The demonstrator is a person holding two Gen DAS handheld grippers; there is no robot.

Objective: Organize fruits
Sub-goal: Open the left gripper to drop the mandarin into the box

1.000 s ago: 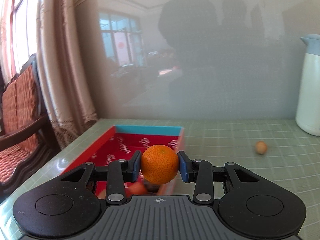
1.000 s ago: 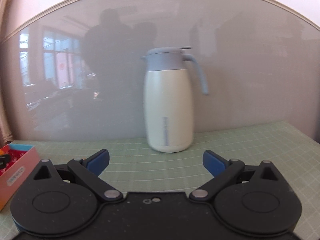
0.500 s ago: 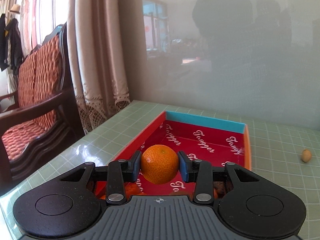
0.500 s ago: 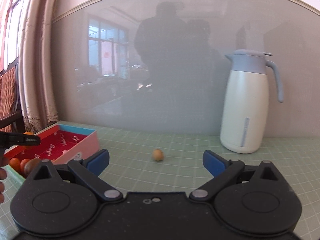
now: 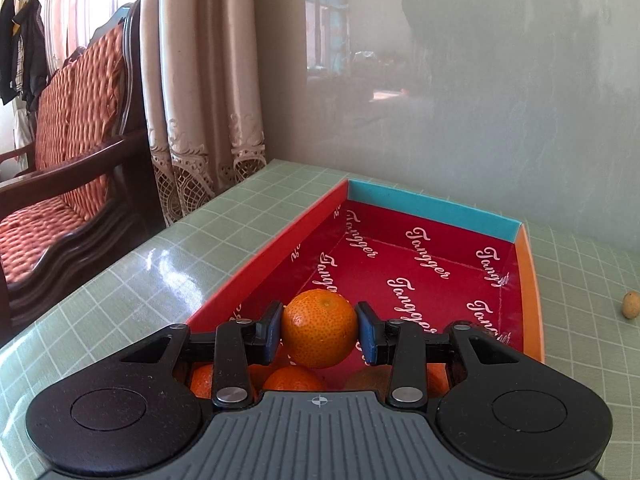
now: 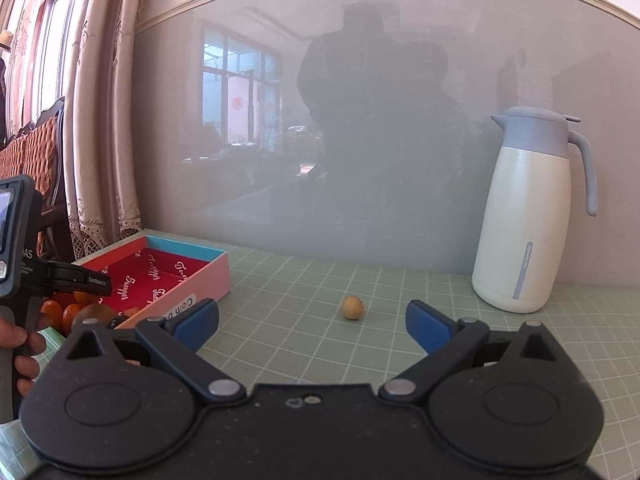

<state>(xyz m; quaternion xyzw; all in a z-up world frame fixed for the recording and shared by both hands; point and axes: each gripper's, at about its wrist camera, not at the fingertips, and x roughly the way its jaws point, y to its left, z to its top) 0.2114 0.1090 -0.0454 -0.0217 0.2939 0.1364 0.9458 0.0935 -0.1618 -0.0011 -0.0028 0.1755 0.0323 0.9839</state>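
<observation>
low in the centre of the left wrist view, the left gripper [image 5: 319, 330] has its blue pads pressed on either side of an orange [image 5: 319, 328], held above the near end of the red box [image 5: 530, 276], where more oranges [image 5: 294, 380] lie. in the right wrist view the right gripper [image 6: 312, 320] stands wide apart and empty; a small tan fruit [image 6: 353, 307] sits on the green tablecloth [image 6: 280, 320] between box and white jug [image 6: 524, 216].
</observation>
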